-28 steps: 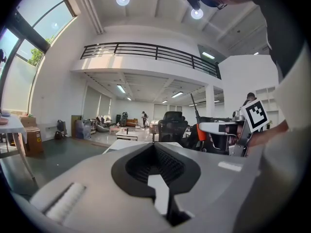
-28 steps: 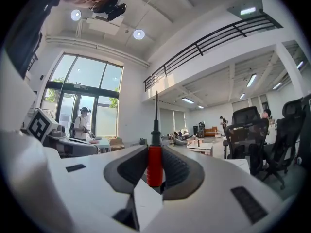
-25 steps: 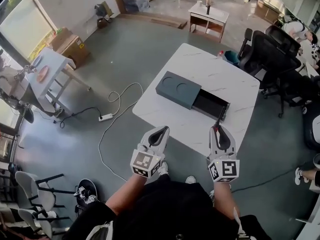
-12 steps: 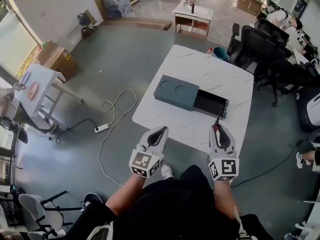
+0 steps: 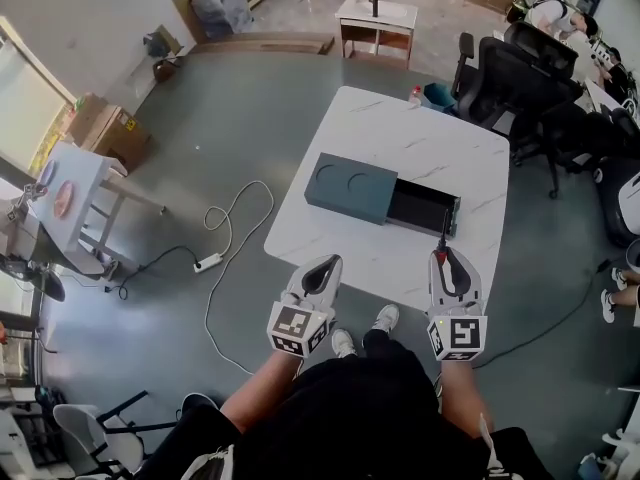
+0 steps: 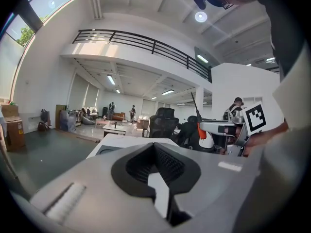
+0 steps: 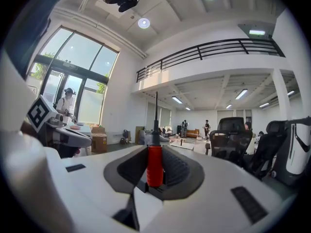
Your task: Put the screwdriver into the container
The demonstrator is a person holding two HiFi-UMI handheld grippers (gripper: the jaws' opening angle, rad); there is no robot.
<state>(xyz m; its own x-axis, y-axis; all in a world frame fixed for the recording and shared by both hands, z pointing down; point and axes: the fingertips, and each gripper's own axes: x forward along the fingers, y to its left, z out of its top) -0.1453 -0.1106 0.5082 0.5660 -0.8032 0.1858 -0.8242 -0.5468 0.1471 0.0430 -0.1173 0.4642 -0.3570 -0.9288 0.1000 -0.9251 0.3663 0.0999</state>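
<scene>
- Right gripper (image 7: 155, 152): clenched on the screwdriver (image 7: 155, 165). The red handle sits upright between the two jaws, and the thin black shaft rises past the jaw tips.
- Left gripper (image 6: 155, 147): jaws closed together, with nothing between them. It is held level with the right gripper, off to that gripper's left, and the two are well apart.
- Both grippers are held at the near edge of the white marble table (image 5: 400, 133).
- Container (image 5: 350, 183): a dark grey box lying on the table. It is ahead of both grippers, forward and right of the left one, forward and left of the right one.
- Its drawer (image 5: 422, 208) is pulled out toward the right gripper's side and lies just ahead of that gripper's jaw tips.
- In the head view the screwdriver shaft points at the drawer's right end. Height above it cannot be judged.
- The screwdriver is not in the container.
- Black office chairs (image 5: 520, 73) stand beyond the table, forward and right of the right gripper.
</scene>
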